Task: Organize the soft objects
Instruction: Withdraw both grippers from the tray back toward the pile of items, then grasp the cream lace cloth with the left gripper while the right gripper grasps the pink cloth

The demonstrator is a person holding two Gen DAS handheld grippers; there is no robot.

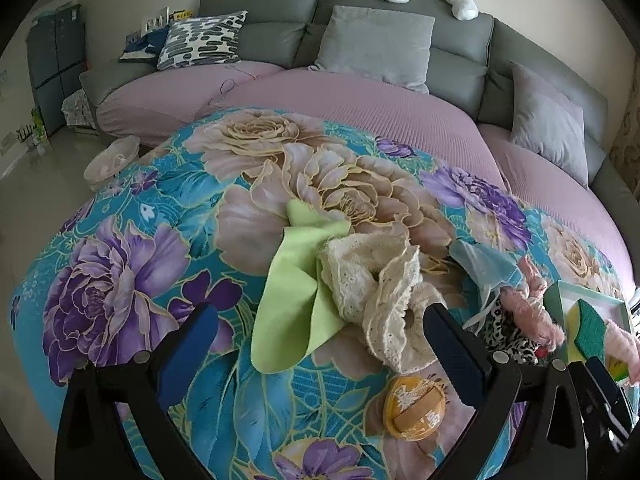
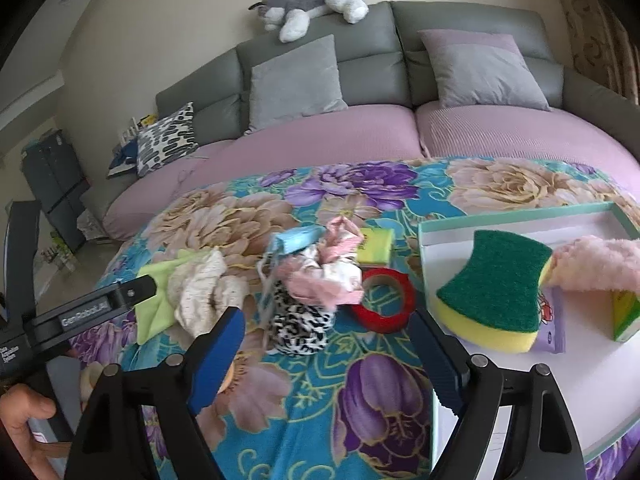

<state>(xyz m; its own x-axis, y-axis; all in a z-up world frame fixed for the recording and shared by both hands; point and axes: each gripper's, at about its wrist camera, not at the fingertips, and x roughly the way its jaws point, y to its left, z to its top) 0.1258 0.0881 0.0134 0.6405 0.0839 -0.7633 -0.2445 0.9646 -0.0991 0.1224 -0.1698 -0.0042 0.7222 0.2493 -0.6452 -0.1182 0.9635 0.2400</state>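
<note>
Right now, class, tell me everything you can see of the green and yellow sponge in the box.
The sponge has a dark green scouring layer on top of thick yellow foam, with pinched-in sides like a waist. It looks dry and unsquashed. It lies tilted, green face up, inside the shallow white box with a pale green rim. Its right end meets a fluffy pink cloth, and a purple packet lies partly under it. Neither gripper touches it.
</note>
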